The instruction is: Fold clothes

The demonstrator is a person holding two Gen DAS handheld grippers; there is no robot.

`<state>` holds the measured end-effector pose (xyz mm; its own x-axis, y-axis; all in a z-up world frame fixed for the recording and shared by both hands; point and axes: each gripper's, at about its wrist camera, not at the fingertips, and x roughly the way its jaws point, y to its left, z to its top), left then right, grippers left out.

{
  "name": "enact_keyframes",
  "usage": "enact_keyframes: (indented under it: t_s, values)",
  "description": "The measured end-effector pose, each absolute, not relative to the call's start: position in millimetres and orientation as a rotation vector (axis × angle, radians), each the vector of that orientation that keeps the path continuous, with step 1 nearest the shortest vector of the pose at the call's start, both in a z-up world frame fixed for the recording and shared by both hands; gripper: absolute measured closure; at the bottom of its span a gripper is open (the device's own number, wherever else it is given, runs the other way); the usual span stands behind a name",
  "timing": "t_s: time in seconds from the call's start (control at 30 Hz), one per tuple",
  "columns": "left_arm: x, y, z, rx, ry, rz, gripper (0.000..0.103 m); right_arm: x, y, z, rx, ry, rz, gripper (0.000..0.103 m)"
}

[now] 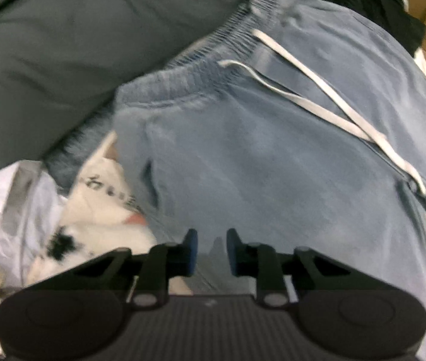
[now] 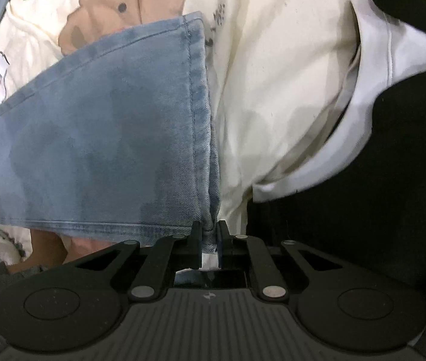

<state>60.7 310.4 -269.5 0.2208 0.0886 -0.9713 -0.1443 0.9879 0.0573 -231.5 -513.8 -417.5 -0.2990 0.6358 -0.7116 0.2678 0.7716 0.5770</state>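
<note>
Right tool [image 2: 209, 242] was clamped on the hem corner of the blue jeans [image 2: 98, 138], whose leg stretched away to its left over a cream printed cloth [image 2: 273, 90]. Left tool [image 1: 212, 252] hovered with its pads [image 1: 191, 251] narrowly apart, gripping nothing, above the jeans' waist end; the elastic waistband [image 1: 182, 81] and white drawstring [image 1: 318, 90] lay beyond it, beside a grey-green garment [image 1: 62, 45].
</note>
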Motion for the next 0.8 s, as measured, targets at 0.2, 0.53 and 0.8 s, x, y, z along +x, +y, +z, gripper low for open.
enact_keyframes:
  t_s: [0.2,0.53,0.8]
  values:
    - [58.0,299.0,-317.0,0.034,1.443,0.133,0.086,-223.6,-504.1,-445.0,0.693,1.910,0.396,0.096]
    - [63.7,282.2,-295.2,0.011,1.405,0.115,0.089,-199.3,-507.6,-448.0,0.677,1.889,0.352,0.090]
    - [74.4,246.9,-301.8,0.034,1.369,-0.018,0.088,-120.8,-482.7,-423.3,0.580,1.638,0.436,0.069]
